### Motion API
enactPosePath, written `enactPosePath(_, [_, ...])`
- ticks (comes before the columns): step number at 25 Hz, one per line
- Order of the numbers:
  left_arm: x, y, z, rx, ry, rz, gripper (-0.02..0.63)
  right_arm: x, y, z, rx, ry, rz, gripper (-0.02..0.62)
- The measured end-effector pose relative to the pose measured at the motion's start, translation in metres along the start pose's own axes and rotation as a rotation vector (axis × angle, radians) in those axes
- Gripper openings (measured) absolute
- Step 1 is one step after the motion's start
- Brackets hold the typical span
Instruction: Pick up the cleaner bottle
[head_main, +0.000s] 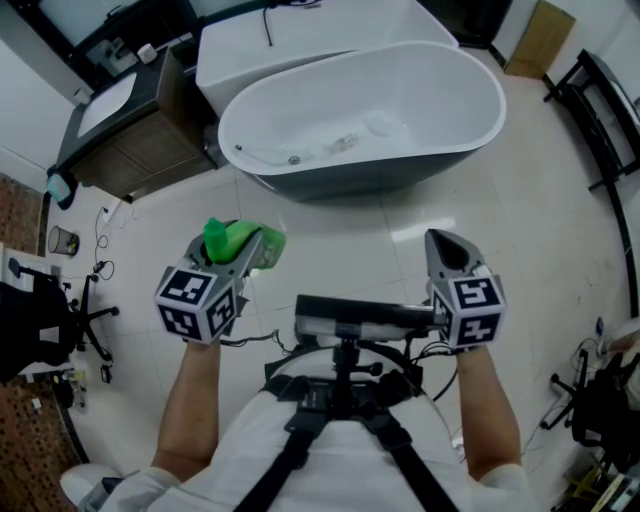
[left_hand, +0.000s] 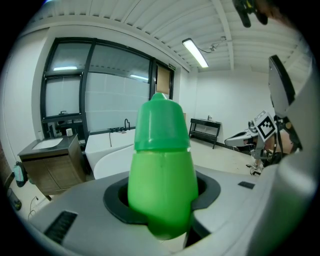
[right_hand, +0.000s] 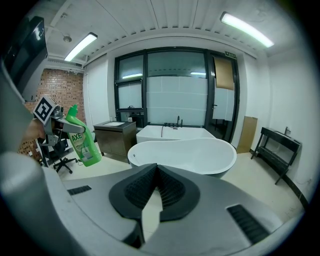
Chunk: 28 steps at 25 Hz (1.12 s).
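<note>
Looking down through the head view, I judge the pick-up as good as done. The bottle (left_hand: 162, 180) is off the floor and off any worktop, carried in the air at my left, in front of the person's chest and short of the tub. The left tongs (head_main: 252, 250) are pinching it around the lower body, with the pads closed on the green plastic from both sides and the cap pointing up and away from the camera. From the right gripper view, the bottle hangs clear, with nothing underneath touching it. The grip sits low on a tapering body, so I'd expect it could slip if the hand tips much further.

The right tongs (right_hand: 150, 200) are pressed together with nothing between them. They are held out level with the left and well apart from the bottle, so they play no part in the lift.

What's left, as I read it, is only to keep hold.

My count:
- One bottle.
- Two sets of tongs, one loaded and one bare.
- Two tubs: an oval one (head_main: 370, 120) and a boxy white one (head_main: 300, 40) just behind it.
- One dark cabinet (head_main: 130, 140) to the left of them.
- One office chair (head_main: 60, 320) at the far left.
- One black rack (head_main: 600, 110) along the right wall.
</note>
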<state>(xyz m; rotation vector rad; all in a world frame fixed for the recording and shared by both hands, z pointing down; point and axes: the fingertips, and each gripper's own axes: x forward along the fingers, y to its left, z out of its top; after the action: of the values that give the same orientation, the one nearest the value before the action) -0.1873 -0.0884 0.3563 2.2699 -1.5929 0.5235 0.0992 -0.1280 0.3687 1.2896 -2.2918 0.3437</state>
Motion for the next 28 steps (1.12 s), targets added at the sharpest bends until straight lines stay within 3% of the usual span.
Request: enactPosePath(28, [0.0021, -0.002, -0.0043, 0.003, 0.013, -0.009, 0.181, 0.0064, 0.0015, -0.008, -0.002, 0.031, 0.011, 0.005])
